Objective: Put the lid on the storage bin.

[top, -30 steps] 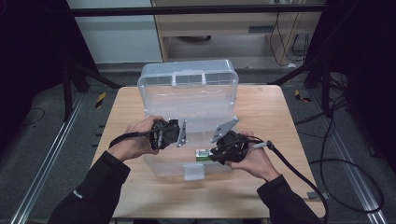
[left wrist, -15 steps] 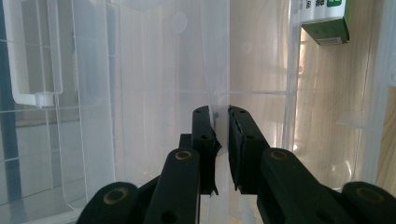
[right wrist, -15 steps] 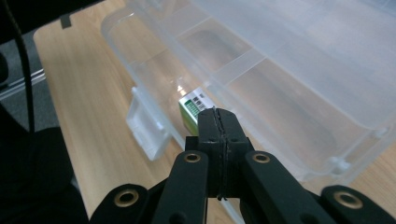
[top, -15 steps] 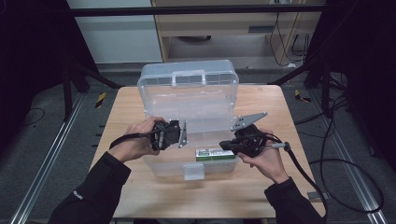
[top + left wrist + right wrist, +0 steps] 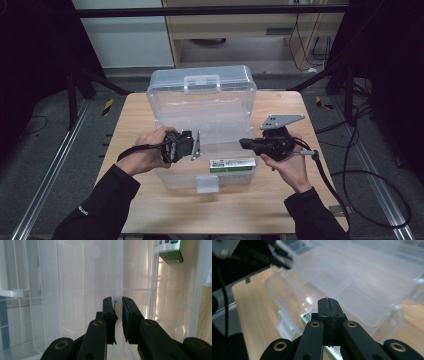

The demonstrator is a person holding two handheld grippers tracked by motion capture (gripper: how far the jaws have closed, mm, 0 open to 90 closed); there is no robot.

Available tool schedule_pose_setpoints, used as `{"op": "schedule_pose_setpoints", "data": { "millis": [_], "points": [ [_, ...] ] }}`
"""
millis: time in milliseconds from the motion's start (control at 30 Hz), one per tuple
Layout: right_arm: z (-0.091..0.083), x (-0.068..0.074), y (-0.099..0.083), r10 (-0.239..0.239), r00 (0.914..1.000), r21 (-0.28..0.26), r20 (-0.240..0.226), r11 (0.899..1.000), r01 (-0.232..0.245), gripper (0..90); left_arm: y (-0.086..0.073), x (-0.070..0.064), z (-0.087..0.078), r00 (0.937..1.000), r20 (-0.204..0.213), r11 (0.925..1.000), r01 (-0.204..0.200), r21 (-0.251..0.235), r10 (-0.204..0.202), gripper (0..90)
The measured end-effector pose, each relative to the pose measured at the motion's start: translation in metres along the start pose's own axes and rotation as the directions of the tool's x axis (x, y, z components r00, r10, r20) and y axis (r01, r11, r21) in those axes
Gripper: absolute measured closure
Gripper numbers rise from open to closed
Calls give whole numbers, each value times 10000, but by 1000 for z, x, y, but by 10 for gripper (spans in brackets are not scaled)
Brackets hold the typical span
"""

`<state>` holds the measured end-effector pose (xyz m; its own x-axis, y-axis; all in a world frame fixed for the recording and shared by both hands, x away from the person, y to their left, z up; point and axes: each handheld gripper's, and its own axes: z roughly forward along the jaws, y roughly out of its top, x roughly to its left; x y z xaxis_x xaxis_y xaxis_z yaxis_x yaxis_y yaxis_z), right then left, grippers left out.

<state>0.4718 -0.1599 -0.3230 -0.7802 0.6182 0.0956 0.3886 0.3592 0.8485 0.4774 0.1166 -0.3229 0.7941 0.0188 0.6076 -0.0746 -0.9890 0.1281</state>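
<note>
A clear plastic storage box (image 5: 176,180) sits mid-table, its lid (image 5: 200,100) standing open behind it. A small green and white carton (image 5: 232,164) lies inside, at the front right. My left gripper (image 5: 193,148) is at the box's left side. In the left gripper view its jaws (image 5: 118,306) pinch a thin clear wall (image 5: 116,277), and the carton (image 5: 170,251) shows at the top right. My right gripper (image 5: 243,143) hovers at the box's right edge, pointing left. It is shut (image 5: 328,306) with nothing in it, above the box (image 5: 362,285).
A white latch (image 5: 207,184) hangs on the box's front wall. Bare wooden tabletop (image 5: 150,210) runs around the box. A cable (image 5: 325,175) trails from the right gripper over the table's right edge. A cabinet stands behind the table.
My right gripper has drawn back to the right and upward, away from the carton, which now lies uncovered in the box. The left gripper has stayed where it was.
</note>
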Motion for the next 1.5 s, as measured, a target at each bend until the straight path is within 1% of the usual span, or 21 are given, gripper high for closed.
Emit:
{"op": "schedule_pose_setpoints", "data": {
  "millis": [133, 200, 267, 300, 433, 533, 567, 633, 700, 733, 800, 1000, 1067, 1133, 1200, 1267, 1300, 1333, 1400, 1433, 1500],
  "points": [
    [-2, -10, 4, 466, 9971, -659, 602, 9969, -426, 900, 0, 0, 0, 10000, 35, 10000, -27, 33, 27, 807],
    [-1, -15, 6, 570, 9949, -848, 831, 9951, -499, 900, 0, -1, -1, 10000, 60, 9999, -80, 71, 80, 807],
    [1, -19, 7, 685, 9922, -922, 1042, 9940, -590, 900, 0, -1, -1, 9999, 71, 9999, -89, 69, 89, 807],
    [2, -21, 8, 748, 9913, -917, 1085, 9937, -649, 900, 0, -2, 0, 10000, 80, 10000, -26, 12, 26, 806],
    [7, -32, 10, 994, 9840, -1073, 1478, 9907, -840, 900, 0, -3, 0, 9999, 123, 10000, -32, 46, 31, 806],
    [12, -38, 11, 1163, 9795, -1097, 1644, 9890, -990, 900, 1, -3, -1, 9998, 146, 9999, -112, 100, 111, 805],
    [13, -39, 12, 1227, 9783, -1105, 1672, 9883, -1051, 900, 0, -3, 0, 9999, 156, 10000, -66, 55, 65, 806],
    [15, -41, 13, 1177, 9766, -1104, 1799, 9890, -988, 900, 1, -4, 0, 9998, 171, 10000, -69, 58, 68, 806],
    [16, -43, 14, 1189, 9753, -1150, 1862, 9885, -985, 900, 1, -4, 0, 9998, 195, 10000, -65, 64, 64, 805],
    [16, -44, 15, 1252, 9732, -1170, 1927, 9877, -1039, 900, 1, -4, 0, 9998, 202, 10000, -57, 69, 56, 805],
    [17, -47, 16, 1324, 9720, -1219, 1941, 9864, -1100, 900, 1, -5, -1, 9997, 215, 9998, -124, 139, 121, 805],
    [20, -52, 18, 1525, 9653, -1234, 2122, 9840, -1283, 900, 2, -7, 0, 9996, 266, 9999, 5, 160, -10, 805],
    [20, -53, 18, 1584, 9644, -1214, 2117, 9834, -1349, 900, 2, -7, -1, 9997, 256, 9997, -66, 247, 60, 805],
    [21, -53, 18, 1598, 9646, -1188, 2100, 9834, -1370, 900, 2, -8, 0, 9998, 213, 9999, 17, 139, -20, 805],
    [21, -54, 18, 1577, 9629, -1152, 2190, 9841, -1350, 900, 2, -9, 0, 9998, 215, 9999, 30, 154, -34, 805],
    [21, -55, 18, 1568, 9624, -1122, 2216, 9845, -1346, 900, 2, -9, 0, 9997, 233, 9998, 37, 200, -42, 805],
    [21, -55, 18, 1586, 9621, -1127, 2218, 9842, -1363, 900, 3, -9, 0, 9997, 234, 9996, -24, 266, 18, 805],
    [21, -55, 18, 1610, 9627, -1120, 2176, 9839, -1392, 900, 3, -10, 0, 9997, 245, 9997, 43, 226, -49, 805],
    [21, -55, 18, 1630, 9623, -1119, 2175, 9836, -1413, 900, 3, -11, 0, 9996, 290, 9997, 38, 229, -45, 805],
    [21, -56, 18, 1643, 9621, -1089, 2178, 9837, -1434, 900, 3, -11, 0, 9995, 315, 9996, -27, 294, 18, 805],
    [21, -56, 18, 1659, 9614, -1093, 2194, 9834, -1447, 900, 2, -13, 1, 9995, 312, 9998, 33, 175, -39, 805]
  ]
}}
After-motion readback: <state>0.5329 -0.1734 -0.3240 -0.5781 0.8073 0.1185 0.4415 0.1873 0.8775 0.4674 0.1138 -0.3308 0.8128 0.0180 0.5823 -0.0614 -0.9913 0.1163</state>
